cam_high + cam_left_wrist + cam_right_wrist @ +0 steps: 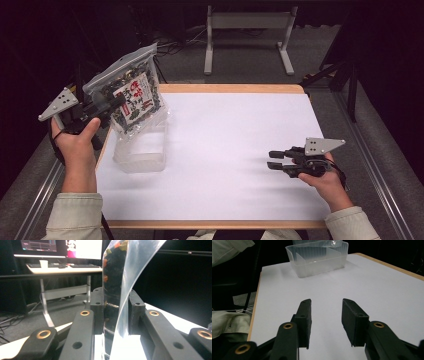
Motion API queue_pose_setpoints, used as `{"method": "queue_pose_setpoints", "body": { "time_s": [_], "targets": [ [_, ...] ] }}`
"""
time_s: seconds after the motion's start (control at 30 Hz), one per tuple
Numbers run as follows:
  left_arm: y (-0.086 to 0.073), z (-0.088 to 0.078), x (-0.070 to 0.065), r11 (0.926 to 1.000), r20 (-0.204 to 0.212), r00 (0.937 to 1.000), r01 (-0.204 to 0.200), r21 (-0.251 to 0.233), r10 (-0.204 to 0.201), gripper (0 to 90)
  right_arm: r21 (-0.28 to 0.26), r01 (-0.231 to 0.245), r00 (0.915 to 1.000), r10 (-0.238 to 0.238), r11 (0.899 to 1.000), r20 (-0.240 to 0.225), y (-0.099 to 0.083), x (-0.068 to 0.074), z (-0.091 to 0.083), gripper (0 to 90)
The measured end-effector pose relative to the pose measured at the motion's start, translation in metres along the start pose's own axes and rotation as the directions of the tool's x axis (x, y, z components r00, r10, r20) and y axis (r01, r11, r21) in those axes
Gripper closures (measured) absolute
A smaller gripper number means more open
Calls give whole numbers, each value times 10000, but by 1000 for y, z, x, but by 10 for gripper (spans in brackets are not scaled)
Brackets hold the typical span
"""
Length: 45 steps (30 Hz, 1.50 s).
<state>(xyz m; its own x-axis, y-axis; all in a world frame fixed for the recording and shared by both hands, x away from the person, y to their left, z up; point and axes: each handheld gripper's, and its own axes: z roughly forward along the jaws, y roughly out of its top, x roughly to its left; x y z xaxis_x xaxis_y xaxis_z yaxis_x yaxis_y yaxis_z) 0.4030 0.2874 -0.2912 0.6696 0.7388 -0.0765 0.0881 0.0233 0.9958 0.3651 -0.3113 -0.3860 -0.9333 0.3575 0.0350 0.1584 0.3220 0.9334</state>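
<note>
Pinching a clear snack pouch (134, 95) between their jaws, the left tongs (112, 104) are being held above the clear plastic tub (141, 150), the pouch hanging tilted over it. The right tongs (273, 160) are being kept spread, unloaded, low over the desk (235, 150), well apart from the tub.

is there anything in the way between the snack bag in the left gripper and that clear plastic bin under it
Nothing visible. The left gripper holds the snack bag just above the clear bin, whose open top looks unobstructed; the bag's lower edge hangs at its rim.
</note>
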Motion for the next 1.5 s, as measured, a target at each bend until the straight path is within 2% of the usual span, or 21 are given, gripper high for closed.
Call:
{"method": "queue_pose_setpoints", "body": {
  "time_s": [0.17,0.47,0.6,0.67,0.93,1.17,1.3,1.5],
  "targets": [
    [-6,-1,7,10000,-144,9999,-90,41,90,725,23,-74,10000,73,10000,48,-2,1,-1,601],
    [-21,2,13,9999,-294,9995,86,-138,-90,725,55,-174,9998,174,9998,91,-5,1,-2,598],
    [-29,4,17,9998,-385,9991,161,78,-157,725,19,-159,9998,159,9999,116,-4,2,-3,597],
    [-31,2,19,9998,-391,9990,201,33,-199,725,-1,-209,9997,209,9998,132,-5,1,-4,597],
    [-43,-1,20,9992,-115,9991,408,46,-407,724,66,-206,9998,206,9998,72,-5,2,-1,592],
    [-52,-2,27,9974,80,9973,723,46,-724,724,107,-193,9998,193,9998,49,-5,2,2,589],
    [-58,-1,29,9971,-60,9978,666,360,-665,724,127,-225,9997,225,9997,42,-6,2,2,588],
    [-65,0,32,9974,27,9980,636,332,-637,724,155,-250,9997,250,9996,17,-6,2,3,585]
  ]
}}
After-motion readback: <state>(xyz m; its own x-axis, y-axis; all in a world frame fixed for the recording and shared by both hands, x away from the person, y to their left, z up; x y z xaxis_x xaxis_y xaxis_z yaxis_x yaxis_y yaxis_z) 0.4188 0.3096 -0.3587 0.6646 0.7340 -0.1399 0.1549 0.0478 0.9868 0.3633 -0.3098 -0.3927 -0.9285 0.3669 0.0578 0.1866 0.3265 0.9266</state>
